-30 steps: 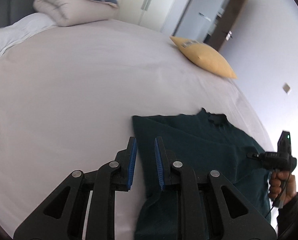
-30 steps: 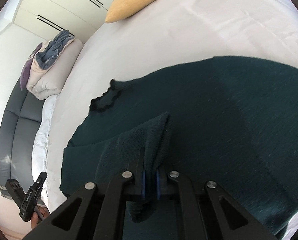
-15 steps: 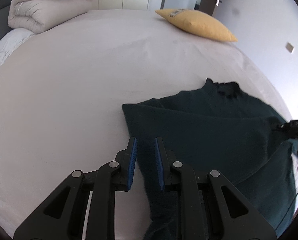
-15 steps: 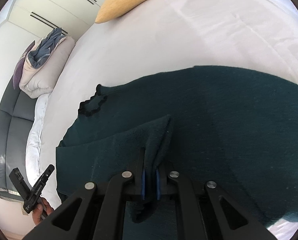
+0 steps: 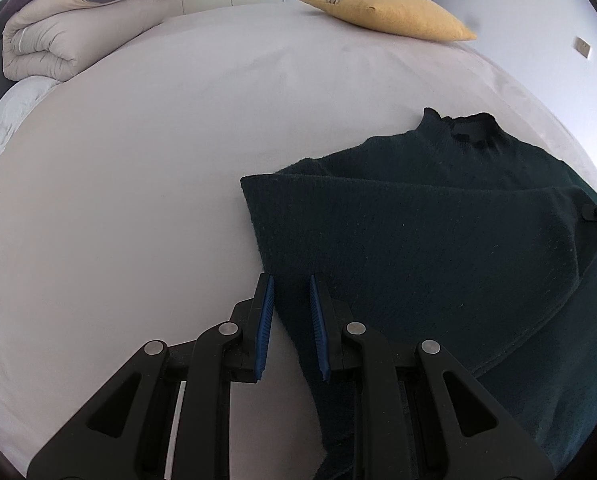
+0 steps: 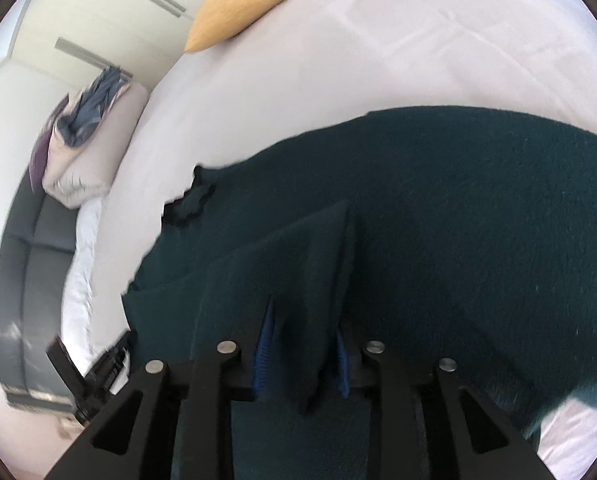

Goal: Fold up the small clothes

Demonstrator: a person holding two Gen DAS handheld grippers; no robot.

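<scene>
1. The dark green sweater (image 5: 438, 248) is lying on the white bed (image 5: 158, 160), toward its right edge as the left wrist camera sees it, collar pointing at the yellow pillow (image 5: 386, 16) up at the far edge.
2. One sleeve (image 6: 310, 264) is already folded across the body. The right gripper (image 6: 304, 354) is letting go of it: the jaws are opening, the cuff is still sitting between the blue pads but they're not pinching it anymore.
3. The left gripper (image 5: 292, 324) has its jaws a bit apart, straddling the sweater's left edge with nothing actually gripped.
4. What I'd worry about: that knit looks fuzzy, so the cuff could snag on a pad and get dragged back off as the right gripper pulls away.
5. Also, if the left one bites more than the top layer, the fold goes lopsided.
</scene>
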